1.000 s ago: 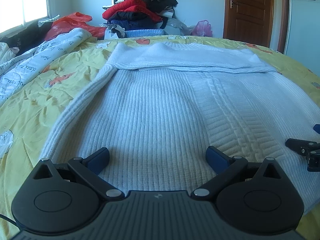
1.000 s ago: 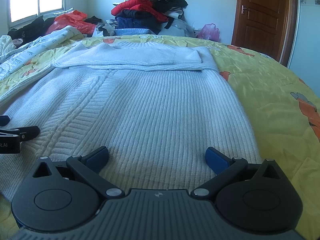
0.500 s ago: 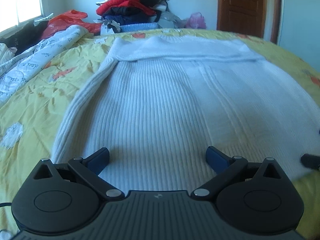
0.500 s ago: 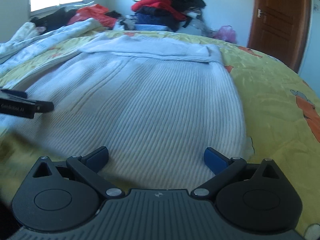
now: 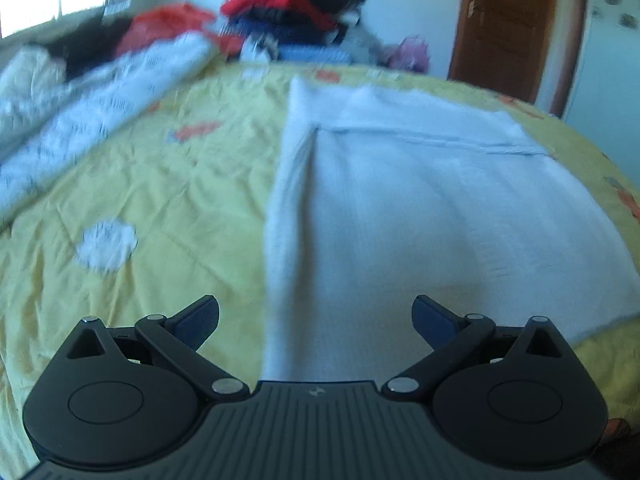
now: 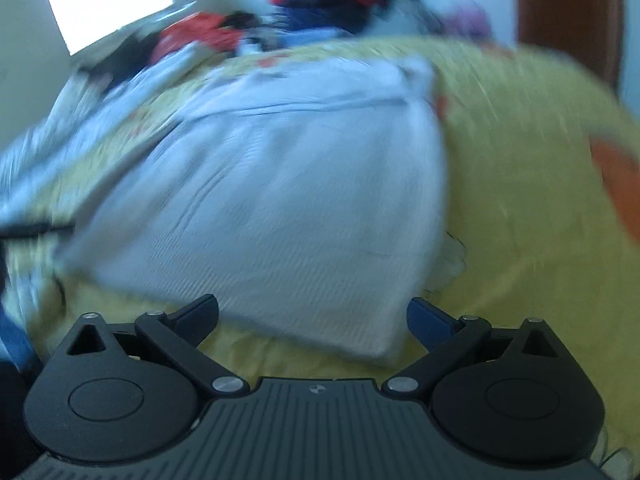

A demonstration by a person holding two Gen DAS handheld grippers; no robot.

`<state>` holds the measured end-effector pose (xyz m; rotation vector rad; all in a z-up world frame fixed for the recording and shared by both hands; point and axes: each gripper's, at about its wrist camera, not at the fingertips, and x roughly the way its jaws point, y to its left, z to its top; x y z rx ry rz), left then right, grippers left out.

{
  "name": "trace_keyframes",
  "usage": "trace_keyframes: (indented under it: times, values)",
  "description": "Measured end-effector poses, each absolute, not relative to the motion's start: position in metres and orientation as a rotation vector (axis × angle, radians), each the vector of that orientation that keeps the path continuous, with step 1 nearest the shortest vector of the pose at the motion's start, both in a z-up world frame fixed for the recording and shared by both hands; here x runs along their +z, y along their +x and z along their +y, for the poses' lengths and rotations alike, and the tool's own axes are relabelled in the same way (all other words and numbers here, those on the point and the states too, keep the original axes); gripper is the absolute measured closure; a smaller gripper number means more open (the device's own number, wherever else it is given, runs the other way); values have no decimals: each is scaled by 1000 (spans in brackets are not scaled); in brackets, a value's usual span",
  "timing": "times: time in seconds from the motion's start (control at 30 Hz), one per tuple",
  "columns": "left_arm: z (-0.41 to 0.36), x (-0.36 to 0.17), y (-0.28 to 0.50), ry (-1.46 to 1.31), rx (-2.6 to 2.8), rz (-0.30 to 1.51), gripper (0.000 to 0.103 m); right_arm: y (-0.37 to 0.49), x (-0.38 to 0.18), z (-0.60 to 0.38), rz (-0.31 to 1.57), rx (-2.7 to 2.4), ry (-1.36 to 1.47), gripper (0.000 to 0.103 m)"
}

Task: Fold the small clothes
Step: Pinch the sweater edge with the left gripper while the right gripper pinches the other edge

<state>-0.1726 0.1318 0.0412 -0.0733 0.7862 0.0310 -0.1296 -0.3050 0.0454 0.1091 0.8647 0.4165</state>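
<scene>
A white ribbed knit sweater (image 5: 432,208) lies flat on the yellow bedspread (image 5: 168,208), its top part folded over at the far end. My left gripper (image 5: 316,316) is open and empty, above the sweater's near left edge. The sweater also shows in the right wrist view (image 6: 296,200), blurred by motion. My right gripper (image 6: 312,316) is open and empty, just before the sweater's near right corner. The left gripper's tip (image 6: 36,230) shows as a dark blur at the left edge of the right wrist view.
A pile of red, black and blue clothes (image 5: 296,4) sits at the far end of the bed. A white printed quilt (image 5: 92,96) lies along the left side. A brown door (image 5: 508,24) stands at the back right, a window (image 6: 108,0) at the back left.
Both grippers have pulled back toward the near hem and risen. The left one has shifted to the sweater's left edge, the right one to its right corner. Both stay open.
</scene>
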Motion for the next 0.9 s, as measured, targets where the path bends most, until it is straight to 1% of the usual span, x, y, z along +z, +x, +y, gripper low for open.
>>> trace_keyframes:
  times: [0.1, 0.13, 0.17, 0.2, 0.23, 0.27, 0.3, 0.33, 0.37, 0.4, 0.43, 0.5, 0.57, 0.67, 0.73, 0.77, 0.87, 0.9]
  values:
    - [153, 30, -157, -194, -10, 885, 0, -104, 33, -329, 961, 382, 213, 13]
    - [160, 27, -153, -254, -31, 917, 0, -99, 30, -335, 968, 396, 246, 13]
    - [167, 26, -151, -310, -44, 918, 0, -96, 30, -339, 968, 425, 286, 17]
    - [172, 25, -150, -356, -64, 913, 0, -91, 28, -344, 987, 459, 343, 17]
    - [178, 25, -148, -408, -96, 924, 0, -86, 27, -347, 1007, 487, 388, 19]
    - [185, 26, -144, -464, -131, 932, 0, -81, 25, -349, 1033, 524, 438, 25]
    - [191, 25, -141, -510, -155, 947, 0, -77, 22, -351, 1060, 566, 486, 27]
    - [198, 24, -138, -552, -171, 956, 4, -74, 19, -351, 1076, 593, 512, 31]
    - [201, 23, -136, -588, -191, 970, 7, -72, 17, -349, 1087, 613, 516, 31]
    - [203, 23, -133, -602, -201, 984, 18, -72, 17, -347, 1084, 630, 512, 31]
    - [204, 23, -130, -599, -204, 1005, 42, -71, 16, -347, 1084, 643, 519, 31]
    - [206, 23, -127, -571, -183, 1040, 59, -68, 14, -354, 1091, 651, 583, 35]
    - [205, 25, -126, -552, -189, 1059, 59, -65, 8, -360, 1097, 650, 654, 45]
    - [196, 28, -125, -498, -223, 1088, 59, -59, 3, -364, 1098, 665, 728, 52]
    - [189, 29, -126, -433, -236, 1103, 60, -57, 0, -362, 1102, 679, 727, 54]
    - [186, 30, -126, -392, -232, 1101, 61, -56, -1, -360, 1109, 677, 712, 53]
    - [176, 32, -122, -311, -207, 1123, 71, -50, -4, -362, 1117, 670, 736, 54]
    - [175, 33, -120, -291, -196, 1129, 77, -47, -6, -364, 1119, 667, 749, 55]
